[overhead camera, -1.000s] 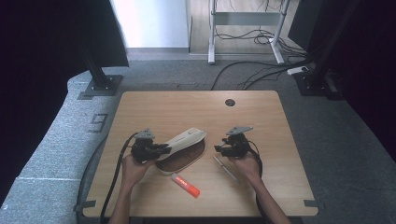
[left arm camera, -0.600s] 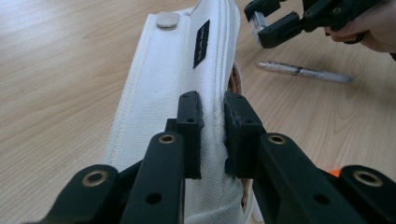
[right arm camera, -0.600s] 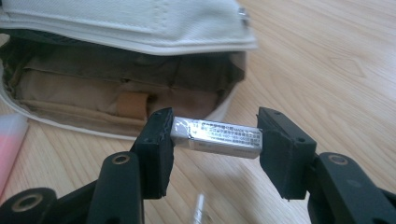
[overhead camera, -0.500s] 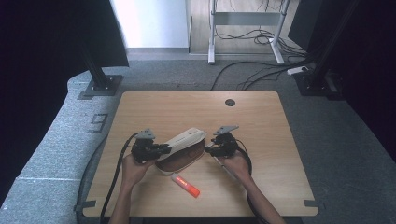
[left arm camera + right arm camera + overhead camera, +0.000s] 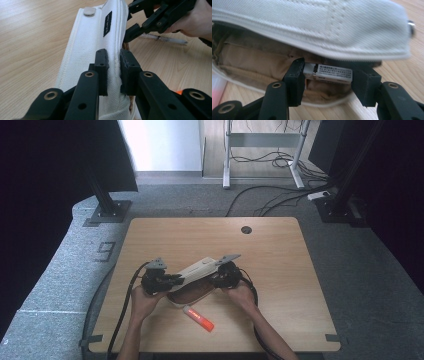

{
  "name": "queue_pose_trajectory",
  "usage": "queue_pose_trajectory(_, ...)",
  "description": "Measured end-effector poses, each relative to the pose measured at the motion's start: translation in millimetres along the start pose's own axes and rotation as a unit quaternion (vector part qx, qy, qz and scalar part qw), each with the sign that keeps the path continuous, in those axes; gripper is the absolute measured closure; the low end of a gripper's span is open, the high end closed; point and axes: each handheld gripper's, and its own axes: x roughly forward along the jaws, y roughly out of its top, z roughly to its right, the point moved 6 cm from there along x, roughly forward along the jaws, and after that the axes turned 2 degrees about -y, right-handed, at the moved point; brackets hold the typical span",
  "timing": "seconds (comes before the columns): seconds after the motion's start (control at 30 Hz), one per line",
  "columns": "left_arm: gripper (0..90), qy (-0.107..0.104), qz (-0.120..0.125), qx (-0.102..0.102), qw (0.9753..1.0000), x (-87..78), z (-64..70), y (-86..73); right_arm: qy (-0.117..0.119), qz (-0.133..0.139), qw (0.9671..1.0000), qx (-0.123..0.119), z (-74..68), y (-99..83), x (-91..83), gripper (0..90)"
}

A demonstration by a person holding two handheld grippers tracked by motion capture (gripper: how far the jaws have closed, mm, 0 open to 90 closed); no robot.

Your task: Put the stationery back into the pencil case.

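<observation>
A white fabric pouch (image 5: 196,268) with a brown lining lies at the table's middle, its flap raised. My left gripper (image 5: 172,280) is shut on the flap's seam (image 5: 114,56), holding the white cloth (image 5: 87,37) up. My right gripper (image 5: 216,281) is at the pouch's open mouth and shows in the left gripper view beside the flap (image 5: 140,27). It is shut (image 5: 332,72) on a small white labelled block (image 5: 335,73), held level just inside the opening, under the flap (image 5: 312,27) and in front of the lining (image 5: 249,57).
An orange-capped stick (image 5: 198,318) lies on the wooden table (image 5: 285,270) just in front of the pouch. A white pen (image 5: 165,39) rests on the wood beyond the right hand. Cables trail from both grippers toward the front edge.
My right gripper has moved left across the table to the pouch's opening with the block in it. The left gripper has kept the flap lifted in place.
</observation>
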Motion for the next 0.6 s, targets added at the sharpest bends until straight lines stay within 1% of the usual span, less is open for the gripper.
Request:
queue_pose_trajectory(0.1,77.5,-0.001,0.001,0.000,1.0000,-0.1,0.8,0.5,0.002,0.002,1.0000,0.002,-2.3,2.8,6.2,46.6)
queue_pose_trajectory(0.17,77.5,-0.002,0.001,0.001,1.0000,-0.1,1.3,0.8,0.000,0.001,1.0000,0.000,-2.1,3.8,9.5,46.5)
queue_pose_trajectory(0.33,77.5,-0.005,0.004,0.001,1.0000,0.3,2.2,1.5,-0.004,-0.004,1.0000,0.005,-0.5,5.9,16.8,46.3)
queue_pose_trajectory(0.43,77.5,-0.006,0.003,0.002,1.0000,0.6,2.2,1.5,-0.002,-0.008,1.0000,0.004,-1.1,7.0,22.1,45.5)
queue_pose_trajectory(0.47,77.5,-0.006,0.003,0.001,1.0000,0.6,2.1,1.4,0.000,-0.011,0.9999,0.005,-1.7,6.9,23.1,44.4)
queue_pose_trajectory(0.53,77.4,-0.006,0.001,0.002,1.0000,0.7,1.4,0.9,0.005,-0.014,0.9999,0.007,-2.2,6.4,24.4,37.2)
queue_pose_trajectory(0.6,77.4,-0.007,0.002,0.001,1.0000,0.6,1.0,0.7,0.000,-0.014,0.9999,0.004,-1.4,6.4,22.4,33.7)
